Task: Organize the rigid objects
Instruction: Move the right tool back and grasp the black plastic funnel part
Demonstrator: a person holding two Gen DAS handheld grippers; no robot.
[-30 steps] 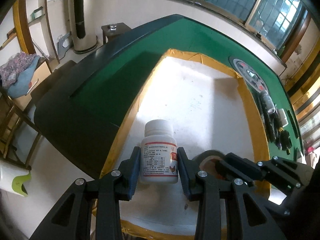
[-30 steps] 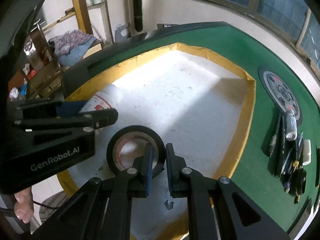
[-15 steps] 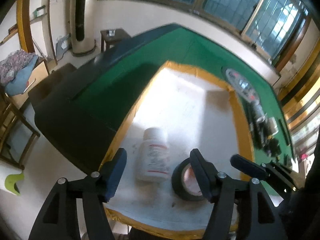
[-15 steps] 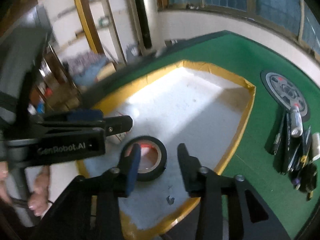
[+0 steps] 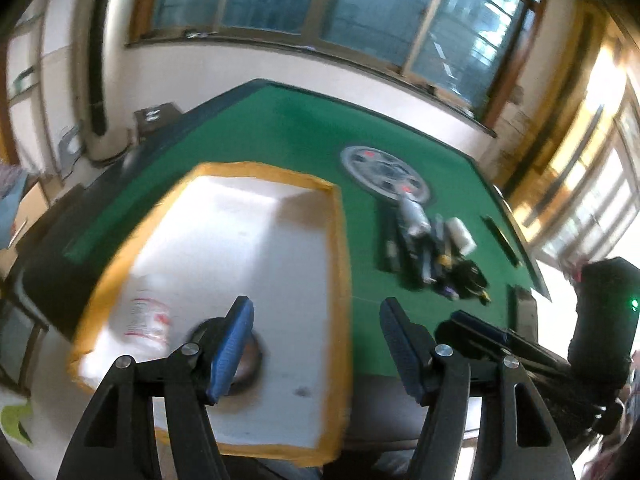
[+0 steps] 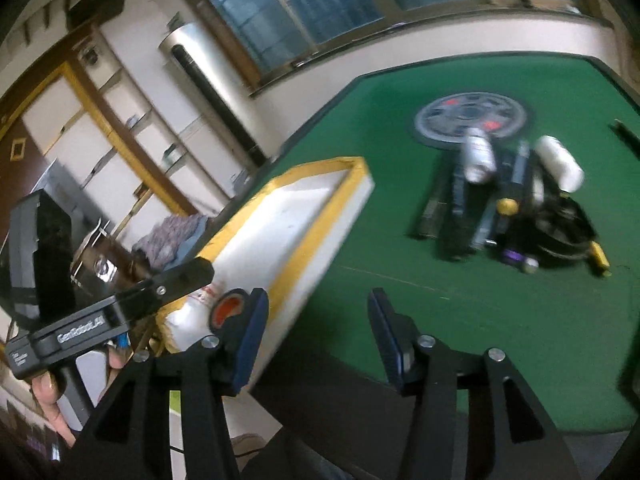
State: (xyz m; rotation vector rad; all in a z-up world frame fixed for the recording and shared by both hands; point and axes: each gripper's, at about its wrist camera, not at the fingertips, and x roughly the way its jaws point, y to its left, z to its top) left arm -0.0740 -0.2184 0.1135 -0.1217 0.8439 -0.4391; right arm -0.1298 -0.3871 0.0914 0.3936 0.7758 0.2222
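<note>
A white pill bottle [image 5: 146, 322] lies in the near left corner of the white tray [image 5: 248, 240] with a yellow rim. A black tape roll [image 5: 250, 360] lies beside it, partly behind my left finger. My left gripper [image 5: 316, 344] is open and empty, raised above the tray's near right edge. My right gripper [image 6: 316, 332] is open and empty, over the green table's near edge, right of the tray [image 6: 320, 204]. The bottle [image 6: 192, 316] and tape roll [image 6: 226, 308] show at the tray's near end. A pile of pens, bottles and small items [image 6: 508, 204] lies on the green felt.
The green table [image 5: 304, 128] has a round grey disc [image 5: 384, 172] behind the pile [image 5: 432, 248]. The left gripper's body [image 6: 104, 312] and the hand holding it sit at left in the right wrist view. Windows, shelves and a standing air conditioner are behind.
Both grippers opened, letting go of the bottle and the tape roll in the tray. Both then lifted and swung right toward the pile on the green felt.
</note>
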